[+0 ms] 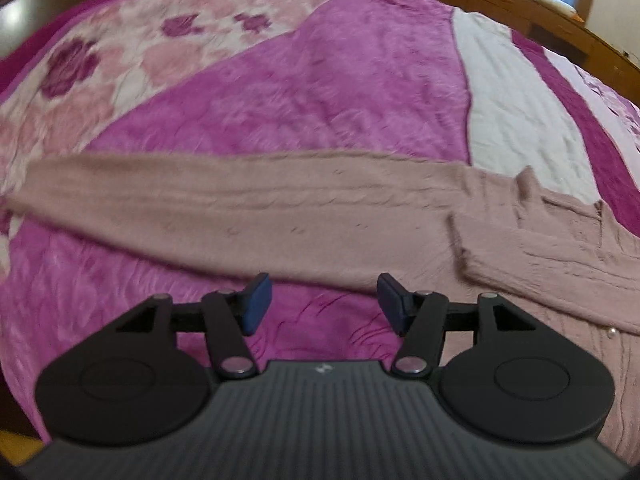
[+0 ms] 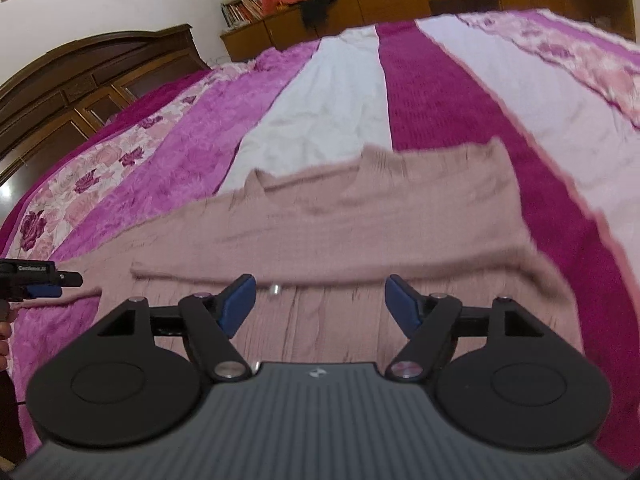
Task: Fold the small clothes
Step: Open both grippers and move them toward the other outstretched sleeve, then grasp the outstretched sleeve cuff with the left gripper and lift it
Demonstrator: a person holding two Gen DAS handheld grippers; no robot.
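Ahead of both grippers, largest first:
Bedspread (image 2: 432, 92): striped pink and magenta, spread beneath everything.
Sweater (image 2: 360, 216): dusty-pink knit lying flat just beyond the right gripper's fingertips, neckline at the far edge; soft, light and limp by the look of it, likely to sag and stretch when lifted.
Sleeve (image 1: 240, 208): stretched sideways across the front of the left gripper, just past its pads (one folded sleeve already crosses the body).
Hold: cuff or shoulder seam seems best; pinch both knit layers.
Left gripper (image 1: 324, 304): jaws apart, nothing between them.
Right gripper (image 2: 322, 306): jaws apart, empty.
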